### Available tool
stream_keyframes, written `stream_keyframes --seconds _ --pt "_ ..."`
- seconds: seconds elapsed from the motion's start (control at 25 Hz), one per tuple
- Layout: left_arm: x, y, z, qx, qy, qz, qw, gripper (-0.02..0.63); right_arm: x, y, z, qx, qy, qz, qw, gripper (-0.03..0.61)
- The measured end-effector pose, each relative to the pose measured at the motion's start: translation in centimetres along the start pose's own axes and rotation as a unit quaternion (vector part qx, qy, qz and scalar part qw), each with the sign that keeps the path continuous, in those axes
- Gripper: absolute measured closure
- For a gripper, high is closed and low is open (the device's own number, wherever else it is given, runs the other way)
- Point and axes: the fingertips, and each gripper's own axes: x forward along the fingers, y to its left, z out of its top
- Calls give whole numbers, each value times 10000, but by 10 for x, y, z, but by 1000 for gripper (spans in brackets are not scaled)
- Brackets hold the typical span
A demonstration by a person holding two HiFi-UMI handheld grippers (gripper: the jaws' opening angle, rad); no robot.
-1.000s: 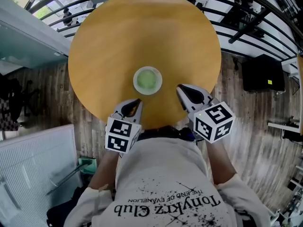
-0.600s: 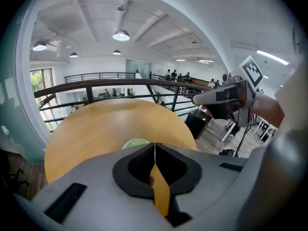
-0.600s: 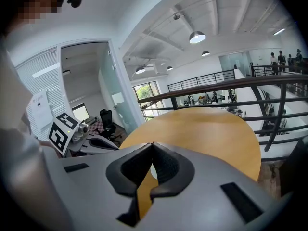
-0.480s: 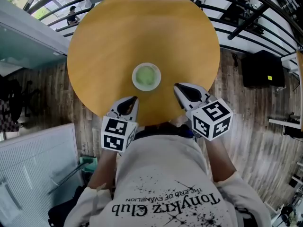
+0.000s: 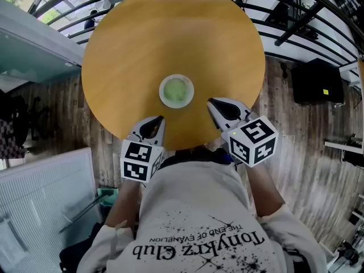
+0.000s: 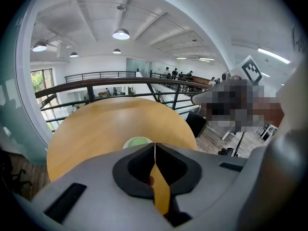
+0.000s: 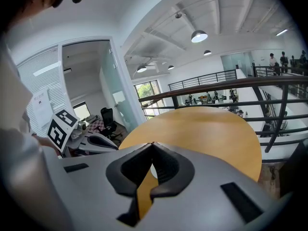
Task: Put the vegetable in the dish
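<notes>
A small white dish (image 5: 162, 93) stands near the middle of the round wooden table (image 5: 170, 33), with a pale green vegetable (image 5: 177, 91) lying in it. My left gripper (image 5: 157, 120) hovers at the table's near edge, below and left of the dish, shut and empty. My right gripper (image 5: 211, 103) sits to the dish's lower right, also shut with nothing in it. In the left gripper view the closed jaw tips (image 6: 154, 144) point at the dish (image 6: 136, 141) just ahead. In the right gripper view the jaw tips (image 7: 153, 143) meet over the tabletop.
The table stands beside a black railing (image 5: 296, 21) on a wood-plank floor (image 5: 307, 152). A black box (image 5: 316, 83) stands on the floor to the right, a white ribbed panel (image 5: 40, 203) to the lower left. The person's torso presses against the table's near edge.
Both grippers have drifted slightly left and toward the table while staying shut. The dish and vegetable have not moved on the table.
</notes>
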Motion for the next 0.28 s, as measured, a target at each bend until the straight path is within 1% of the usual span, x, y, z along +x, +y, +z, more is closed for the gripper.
stream_keyframes --seconds 0.28 --pt "4 -10 0 94 52 -32 9999 586 -4 -5 -8 7 54 14 10000 563"
